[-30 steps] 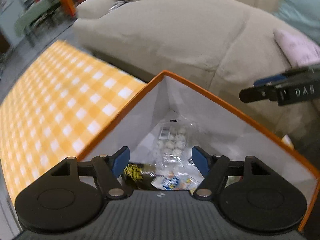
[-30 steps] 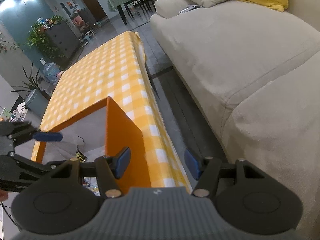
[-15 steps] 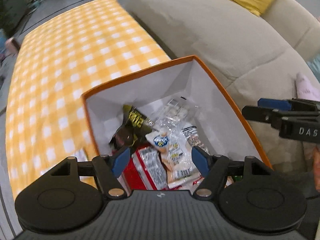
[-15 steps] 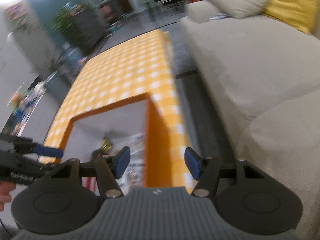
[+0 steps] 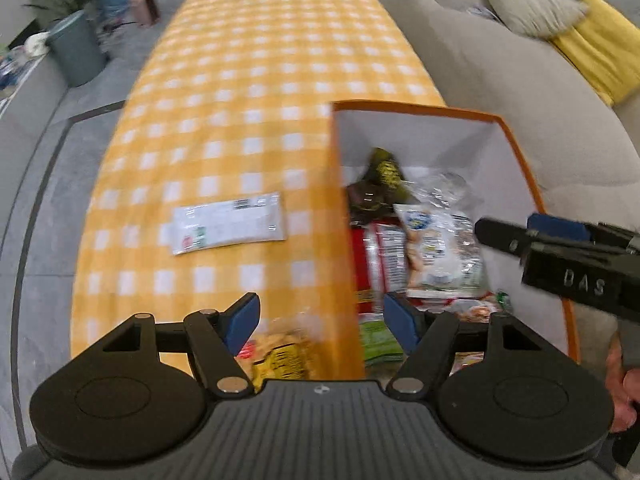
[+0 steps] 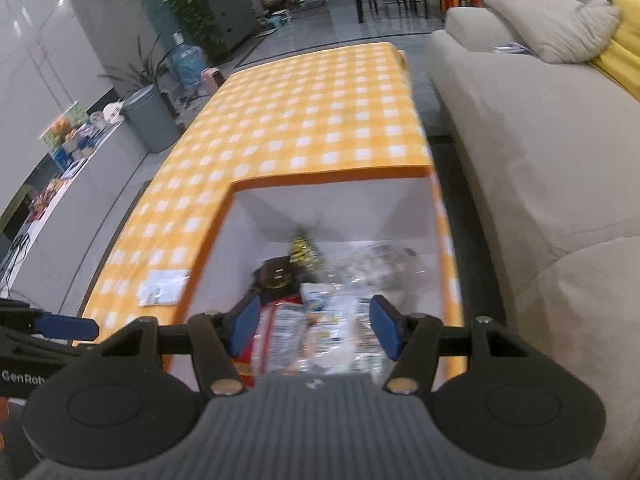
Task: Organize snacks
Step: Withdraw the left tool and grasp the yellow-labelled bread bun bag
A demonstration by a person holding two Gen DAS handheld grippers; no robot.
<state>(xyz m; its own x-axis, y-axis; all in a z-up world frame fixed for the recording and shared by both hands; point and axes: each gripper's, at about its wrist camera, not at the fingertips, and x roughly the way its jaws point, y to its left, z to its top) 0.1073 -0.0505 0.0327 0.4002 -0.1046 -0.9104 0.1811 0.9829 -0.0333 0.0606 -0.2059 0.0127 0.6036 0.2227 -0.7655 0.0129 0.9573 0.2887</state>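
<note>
Jaws of right gripper [image 6: 314, 328] opening, empty; its side reads "DAS".

Right wrist view, looking steeply down. The right gripper [image 6: 313, 326] hangs above an orange box [image 6: 332, 178] with white inner walls; its blue pads [image 6: 244, 322] are apart and the jaws are opening, with nothing gripped between them. The box stands on a surface [image 6: 304, 116] covered in yellow-and-white check cloth and holds a loose pile of snack packets [image 6: 320, 312], blurred, among them a dark packet with yellow print [image 6: 301, 250]. A flat white packet [image 6: 163, 287] lies on the cloth just left of the box. The left gripper [image 6: 60, 326] enters at the lower left edge. A beige sofa [image 6: 540, 128] runs along the right.
</note>
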